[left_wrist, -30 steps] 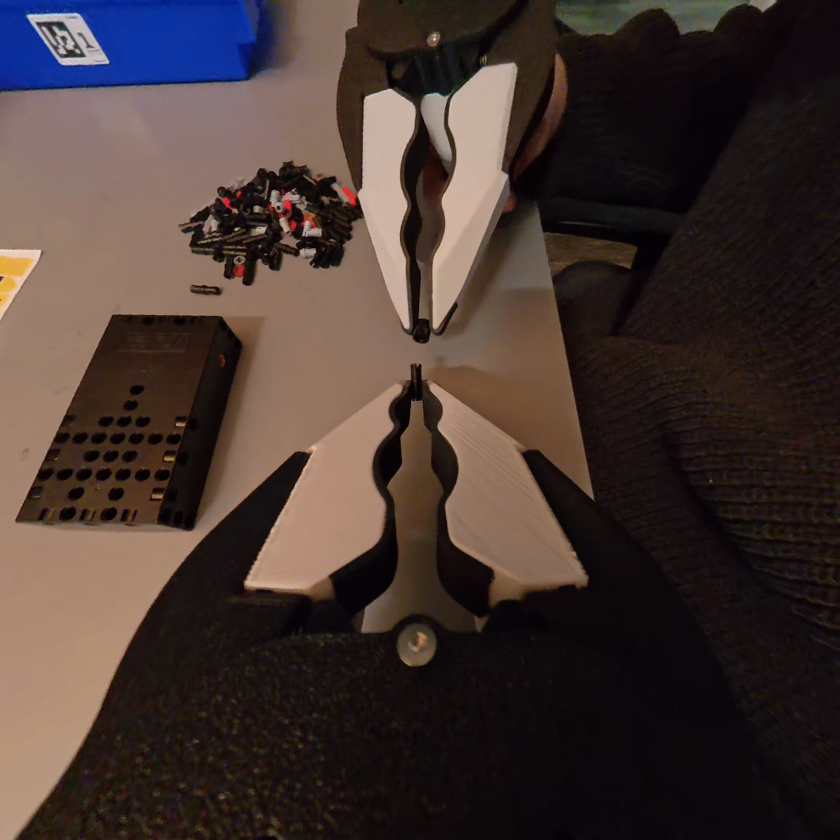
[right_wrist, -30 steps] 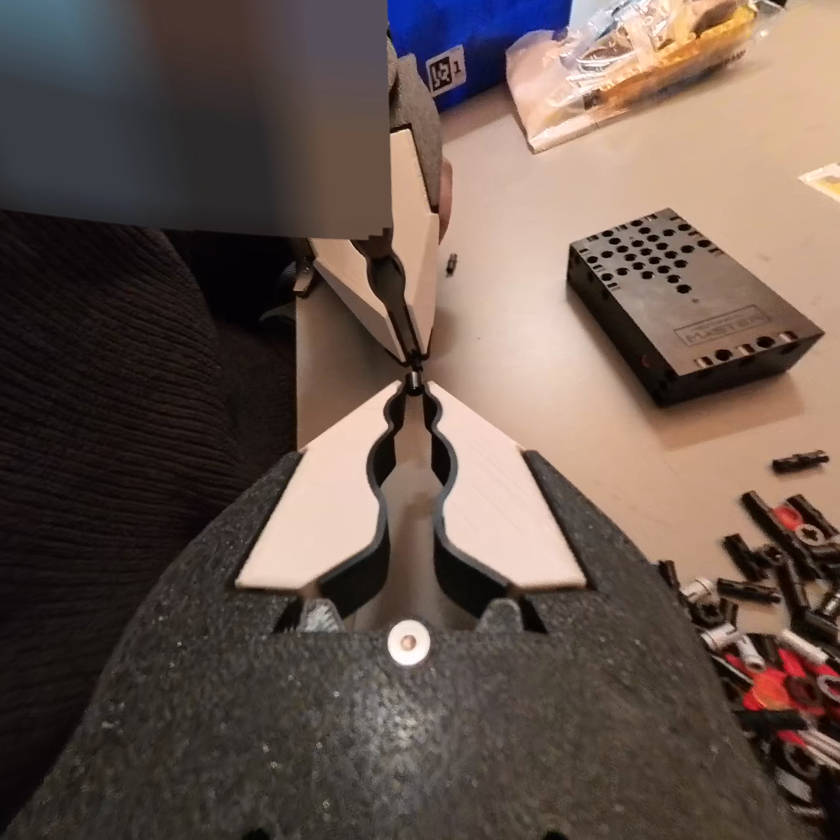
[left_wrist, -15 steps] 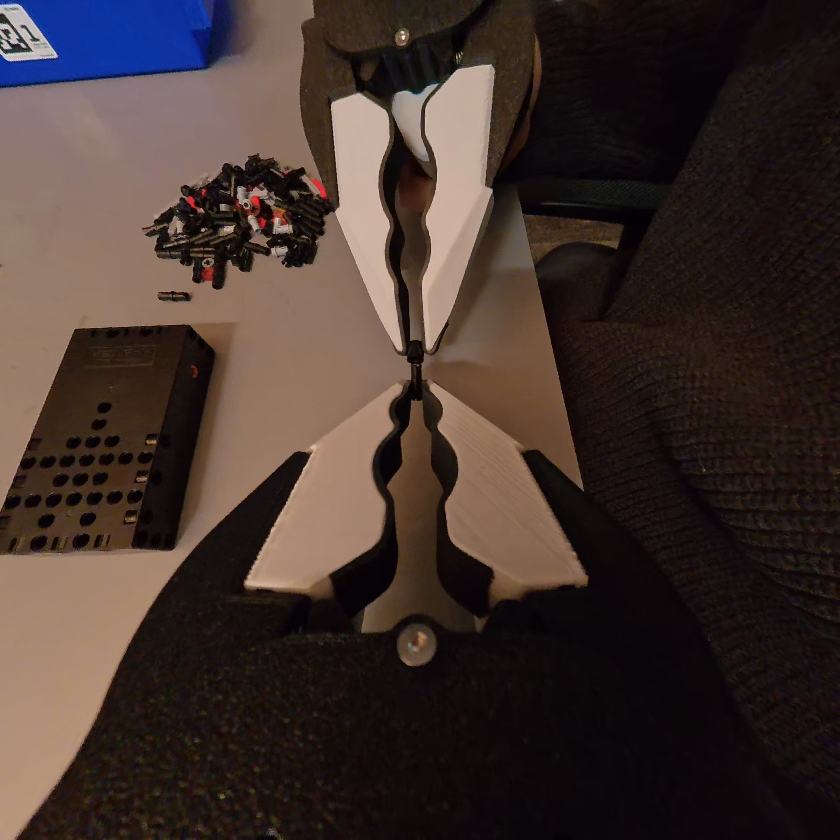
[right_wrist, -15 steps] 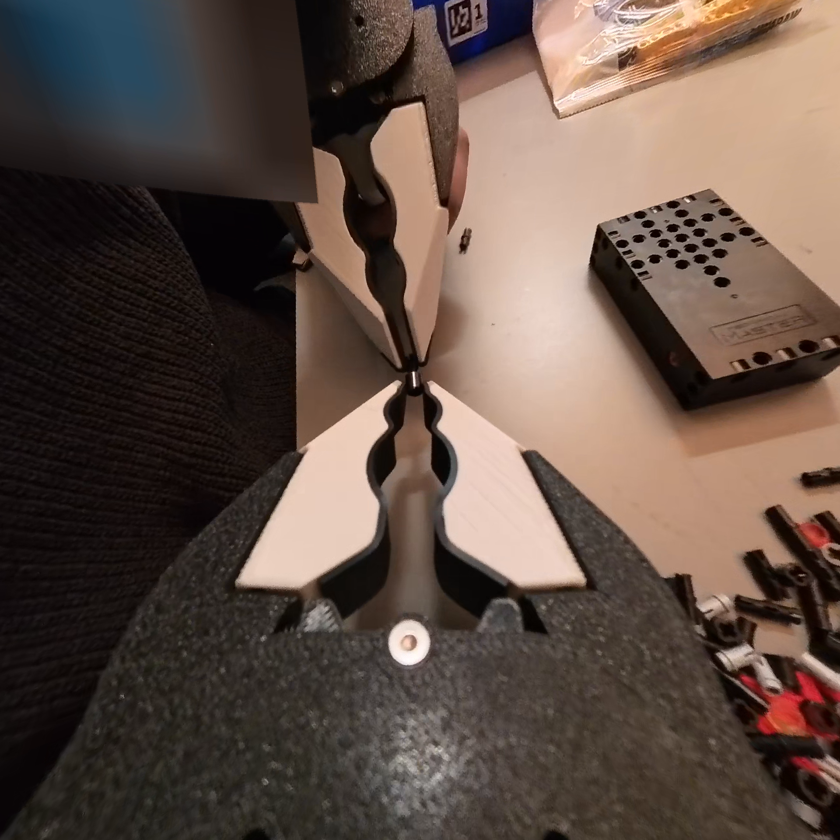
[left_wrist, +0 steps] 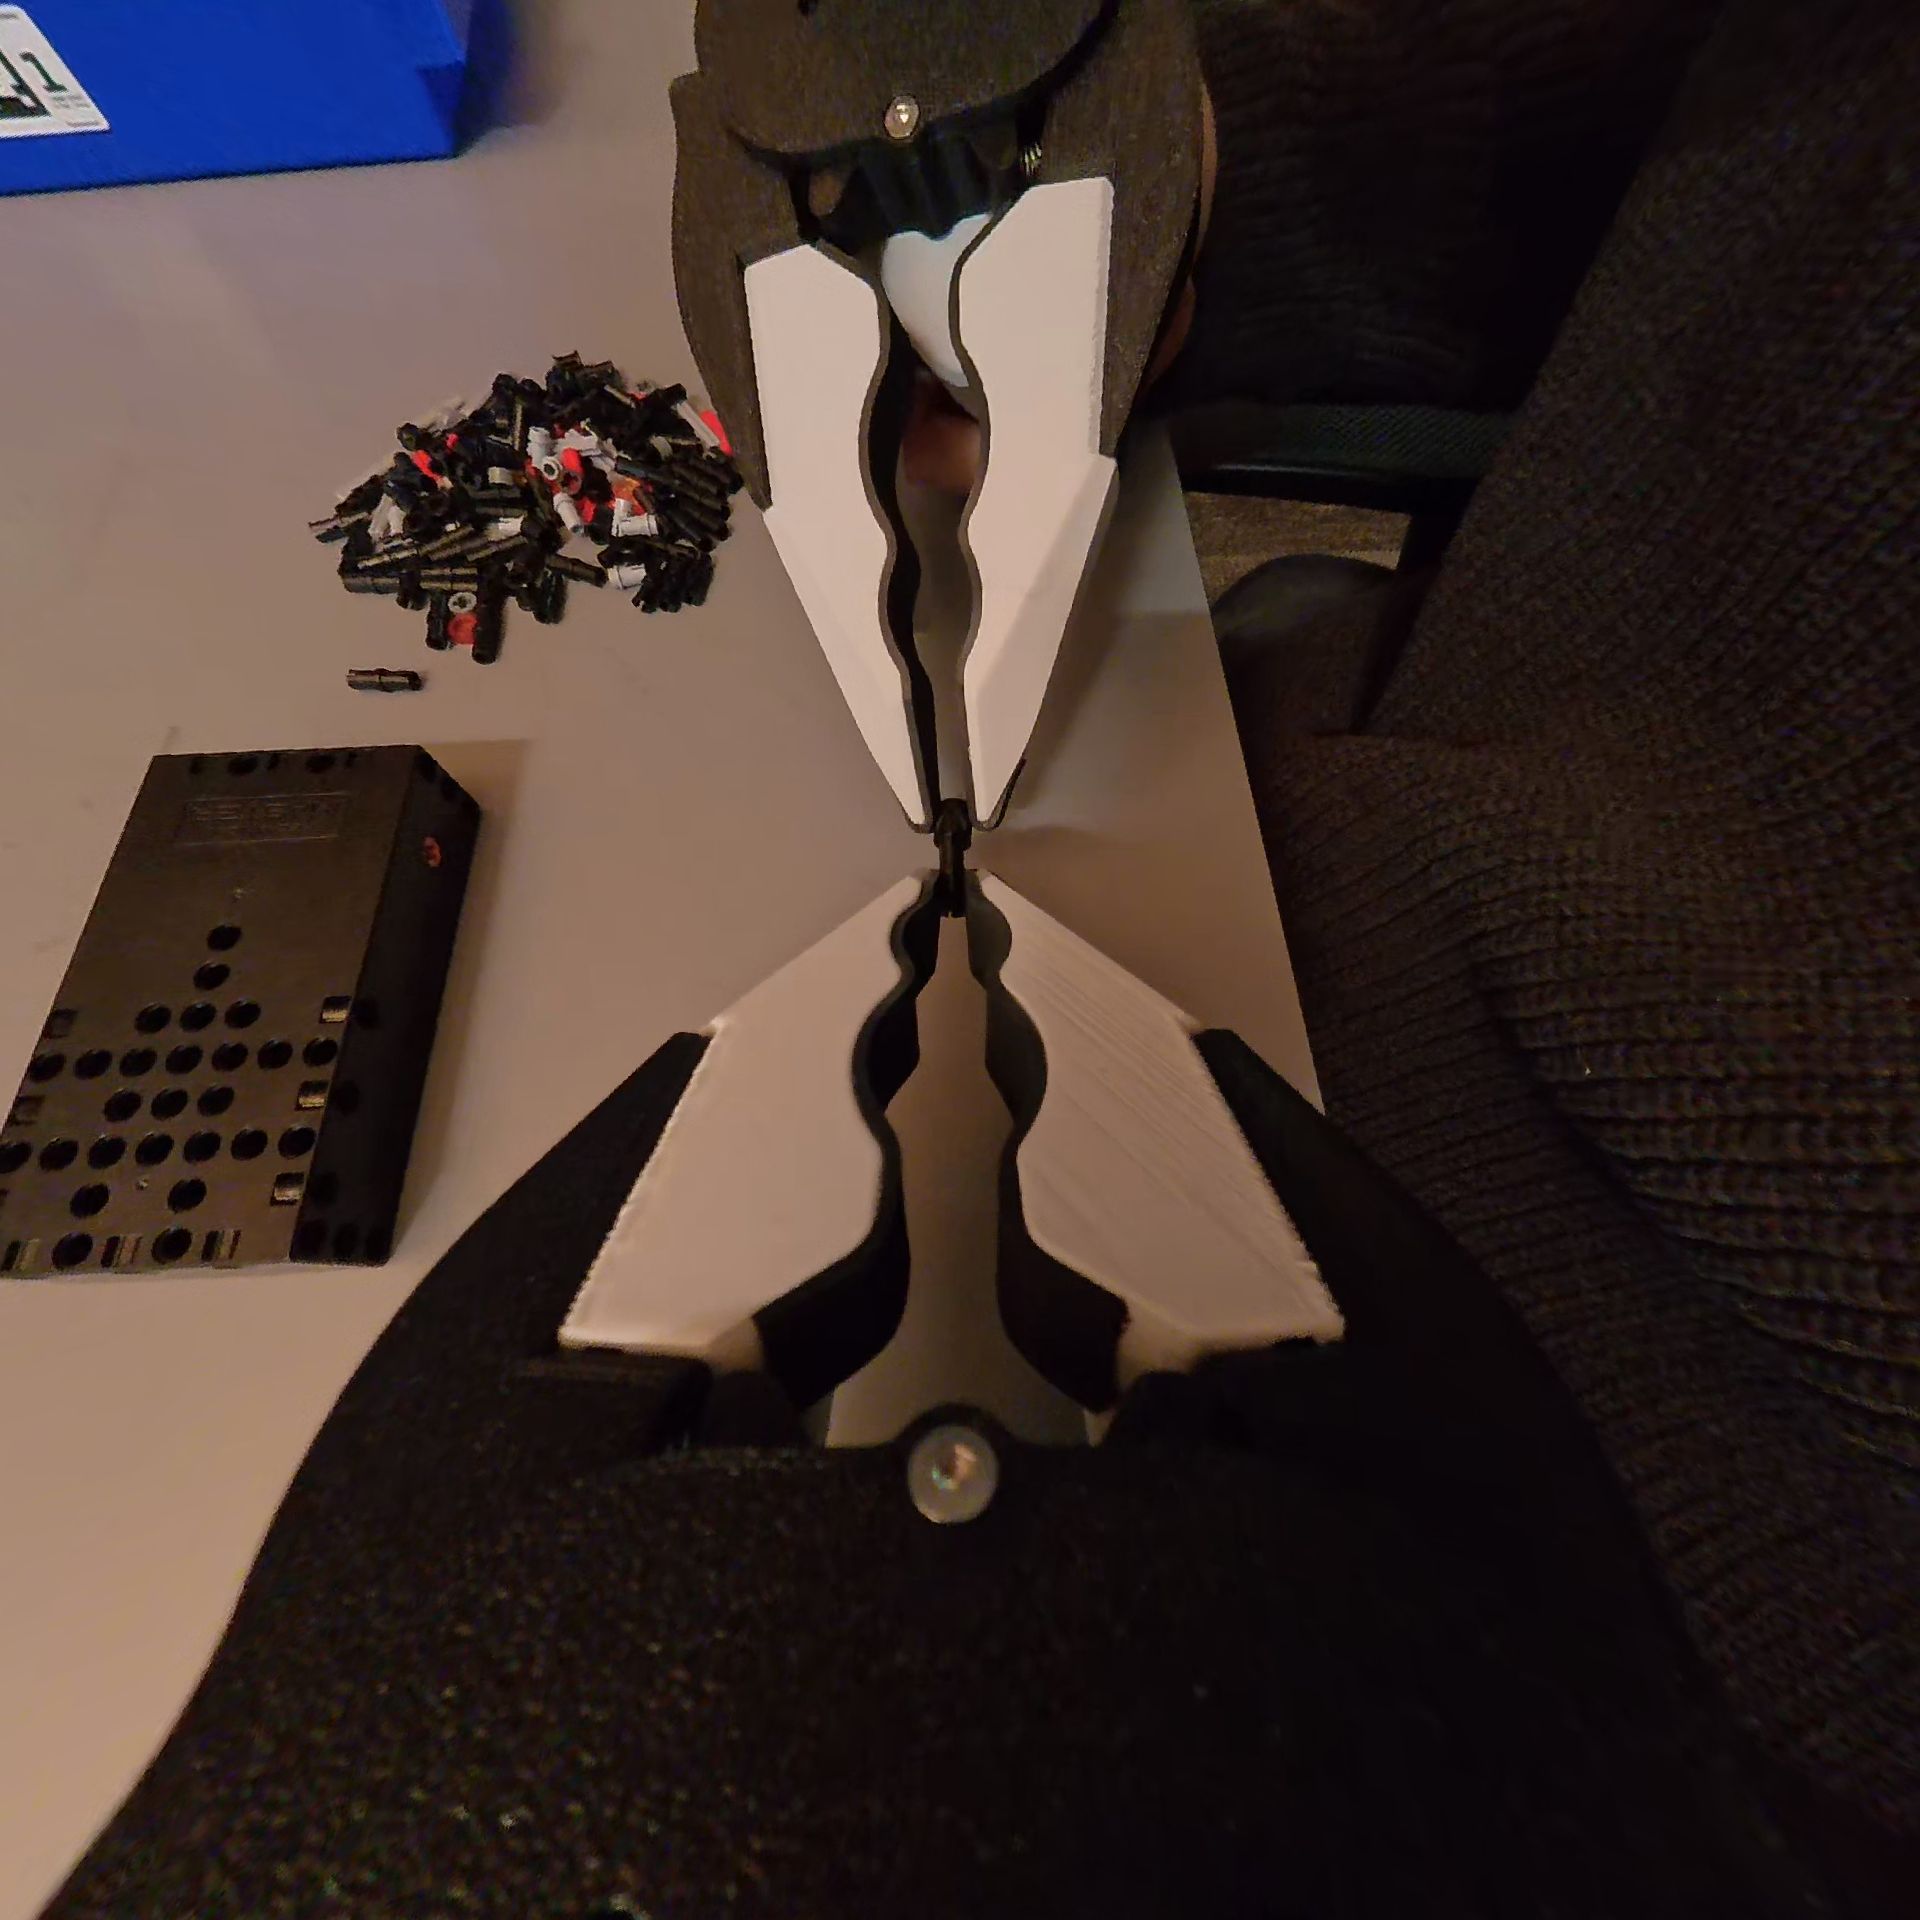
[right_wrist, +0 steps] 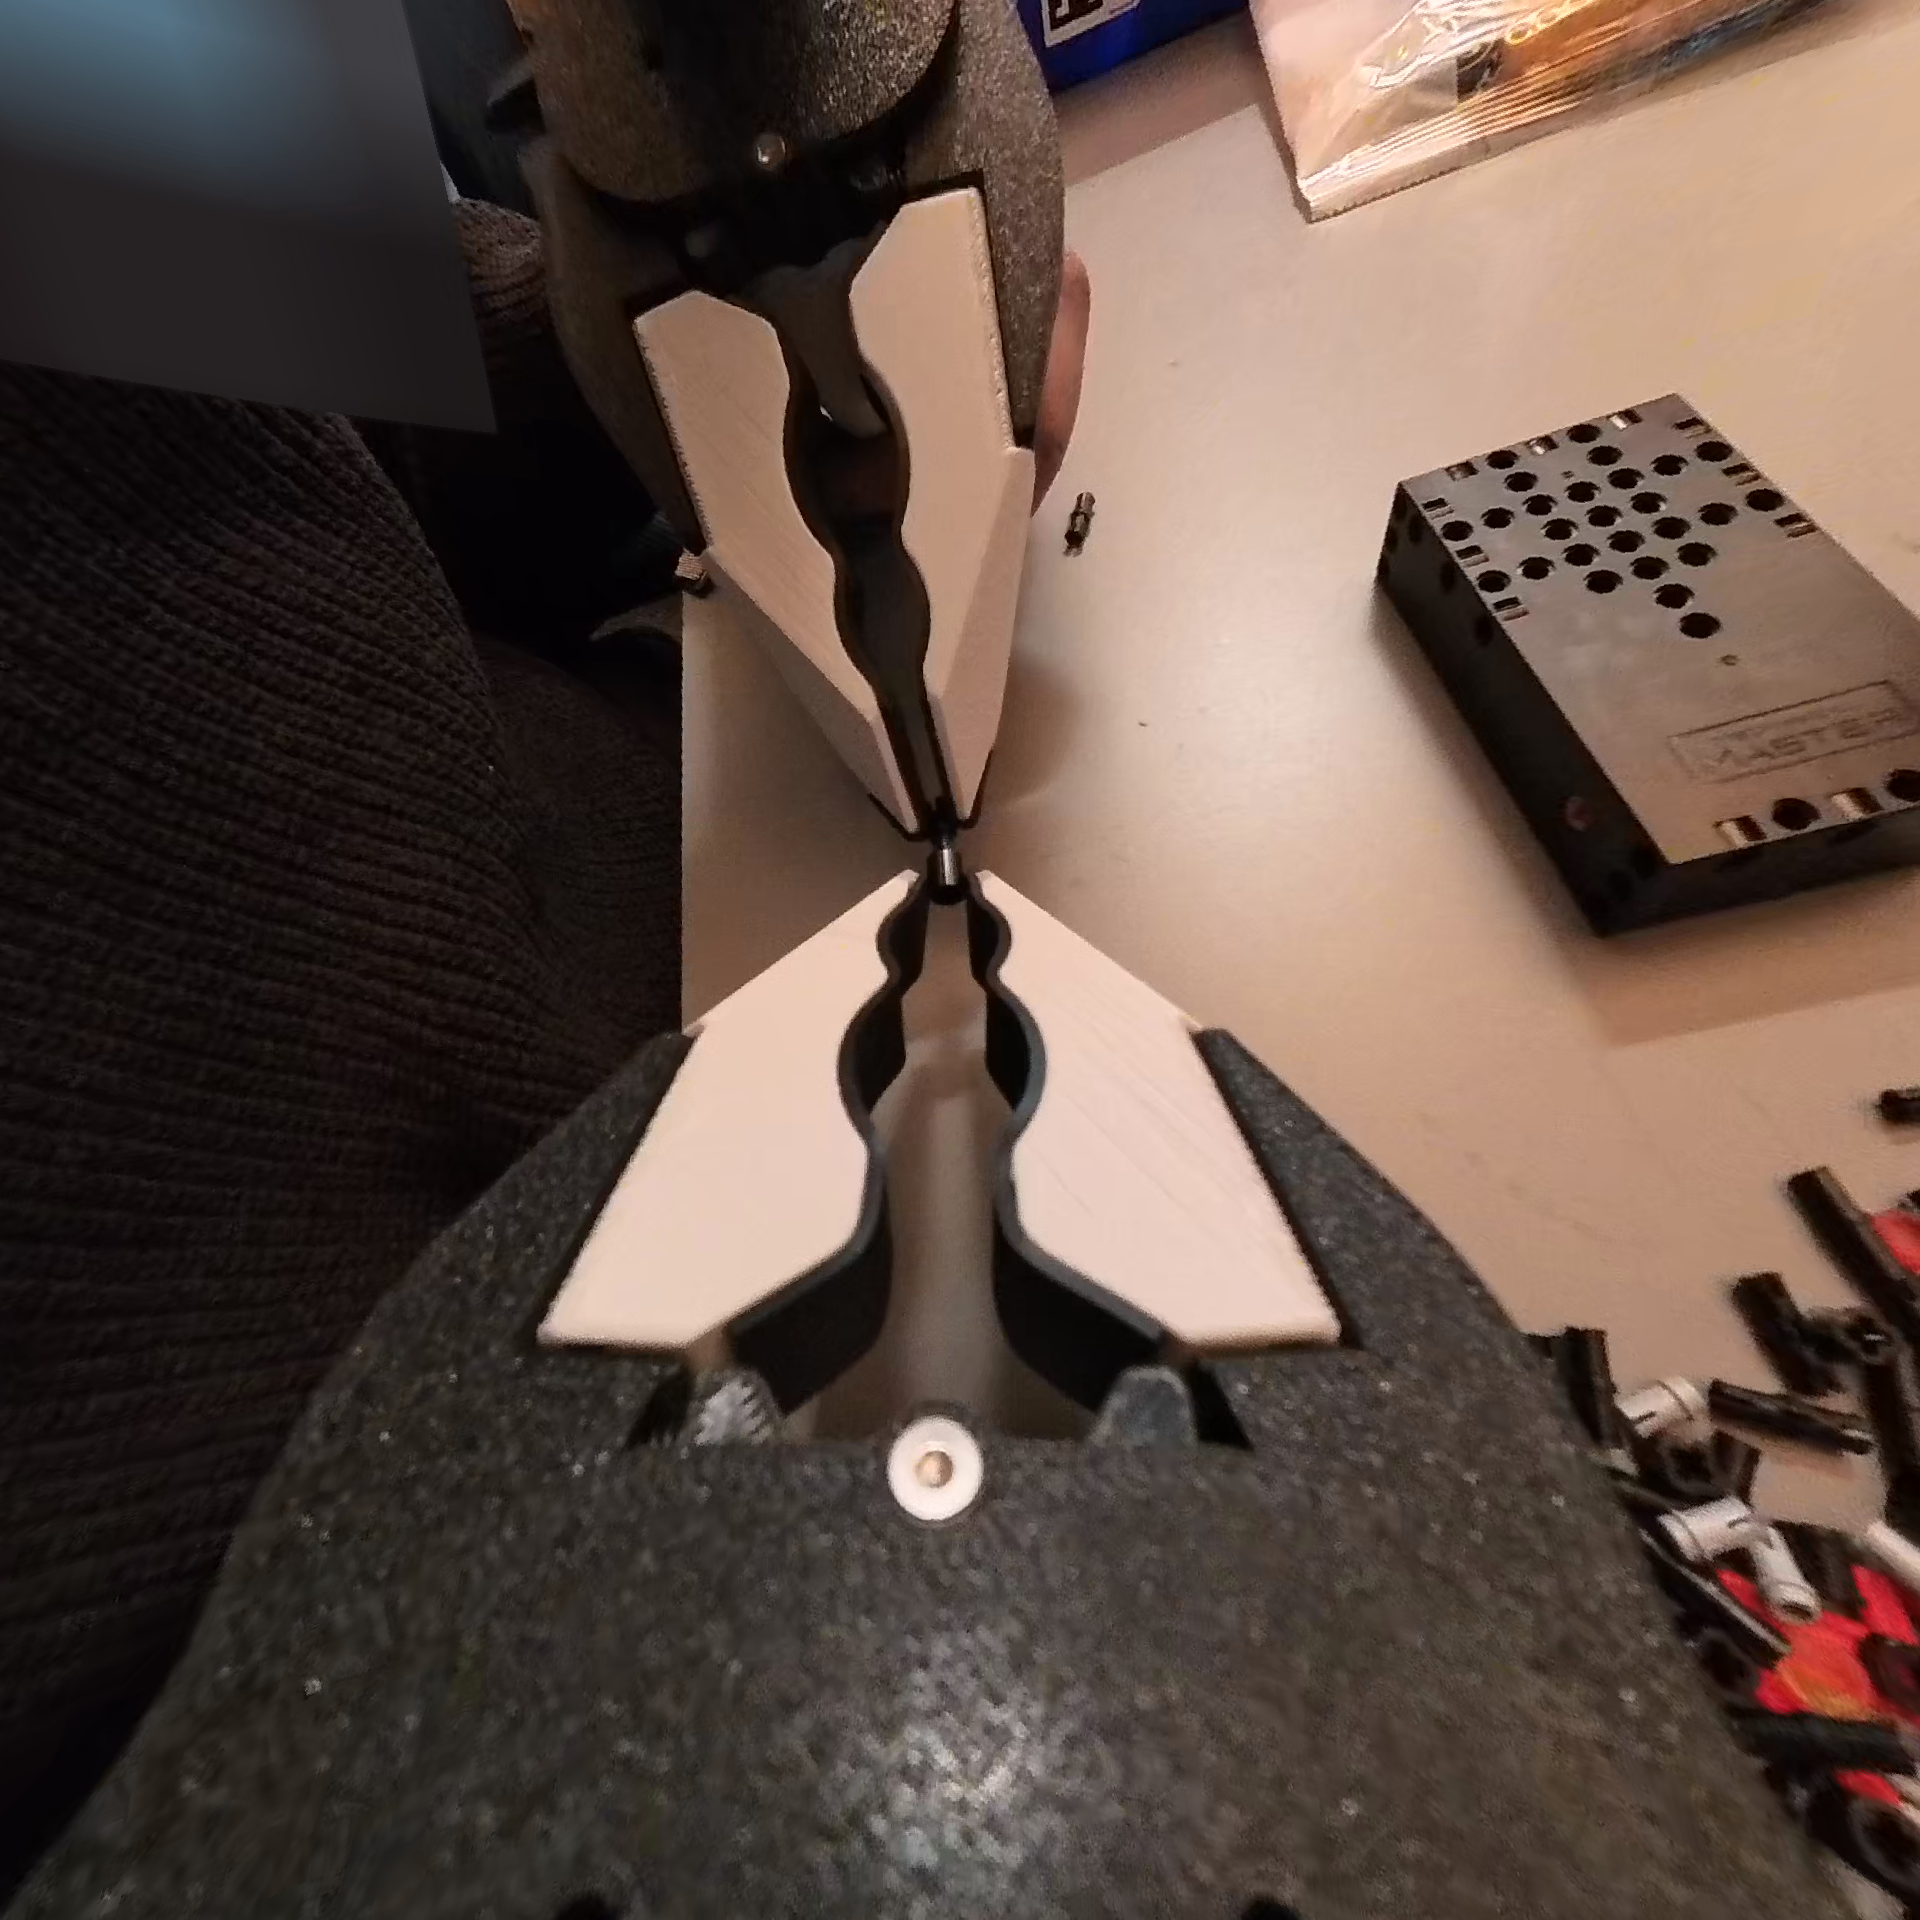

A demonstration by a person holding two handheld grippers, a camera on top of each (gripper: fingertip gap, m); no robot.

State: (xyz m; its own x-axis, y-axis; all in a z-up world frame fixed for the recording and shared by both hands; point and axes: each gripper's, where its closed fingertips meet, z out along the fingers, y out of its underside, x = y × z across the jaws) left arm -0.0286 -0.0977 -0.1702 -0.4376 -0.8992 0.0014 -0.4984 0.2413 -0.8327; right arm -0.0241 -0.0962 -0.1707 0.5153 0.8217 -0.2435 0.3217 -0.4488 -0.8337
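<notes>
My left gripper [left_wrist: 951, 902] is shut on a small black pin [left_wrist: 950, 878] that sticks out of its tips. My right gripper [left_wrist: 948, 819] faces it tip to tip and is shut on a second small black pin [left_wrist: 948, 831]. The two pins meet end to end in the narrow gap between the tips, above the table near its edge. In the right wrist view my right gripper [right_wrist: 943, 896] holds its pin [right_wrist: 943, 864] against the tips of the left gripper [right_wrist: 935, 821]. Whether the pins are joined or only touching I cannot tell.
A black block with many holes [left_wrist: 208, 1018] [right_wrist: 1662, 644] lies flat on the table. A pile of black, grey and red pins [left_wrist: 540, 509] [right_wrist: 1818, 1455] lies nearby, with a loose pin [left_wrist: 384, 681]. A blue bin [left_wrist: 229, 83] and a plastic bag [right_wrist: 1558, 83] stand farther back. A dark knit sleeve [left_wrist: 1610, 935] fills one side. Only a small space, under 4 cm, lies between the two pairs of fingers.
The two grippers have closed the gap between them. The pins at their tips were apart a second ago and now meet end to end.
</notes>
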